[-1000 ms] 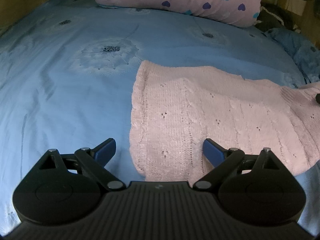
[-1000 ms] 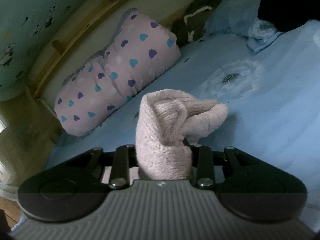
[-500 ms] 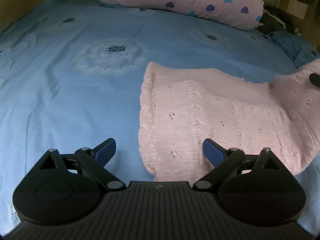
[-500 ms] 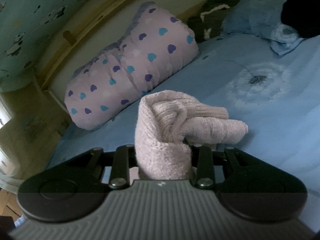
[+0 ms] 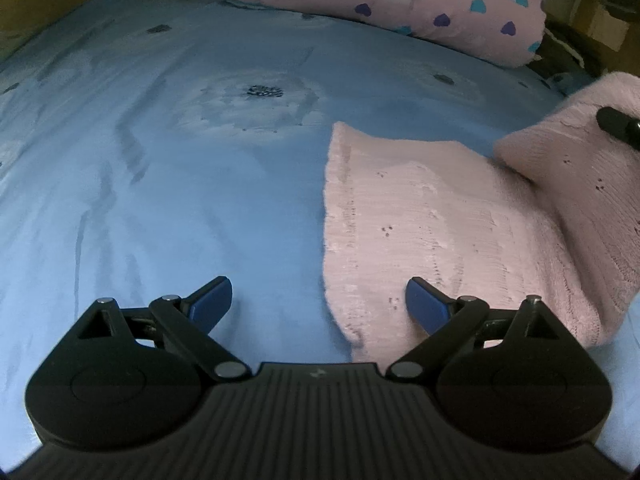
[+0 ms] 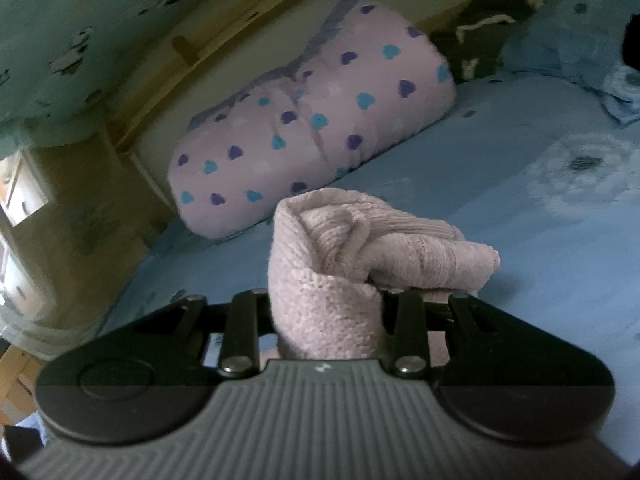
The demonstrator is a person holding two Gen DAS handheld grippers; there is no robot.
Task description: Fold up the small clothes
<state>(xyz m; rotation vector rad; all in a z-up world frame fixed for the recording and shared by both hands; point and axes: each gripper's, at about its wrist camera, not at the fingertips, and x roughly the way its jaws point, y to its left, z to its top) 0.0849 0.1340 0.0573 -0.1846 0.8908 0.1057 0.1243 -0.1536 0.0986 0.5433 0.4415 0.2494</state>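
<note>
A small pink knitted garment lies on the blue bedsheet, its right part lifted and folded back over itself. My left gripper hovers open above the garment's near left corner, with nothing between its blue pads. A dark finger of my right gripper shows at the far right of the left wrist view, holding the raised fold. In the right wrist view my right gripper is shut on a bunched pink end of the garment, which hides its pads.
A pink pillow with blue and purple hearts lies along the head of the bed, also visible as a pillow in the right wrist view. Blue and dark clothes are piled at the far right. A wooden bed frame borders the mattress.
My right gripper has carried the pink end up and over toward the left, so the fold now rises over the garment. My left gripper drifted slightly left, staying open.
</note>
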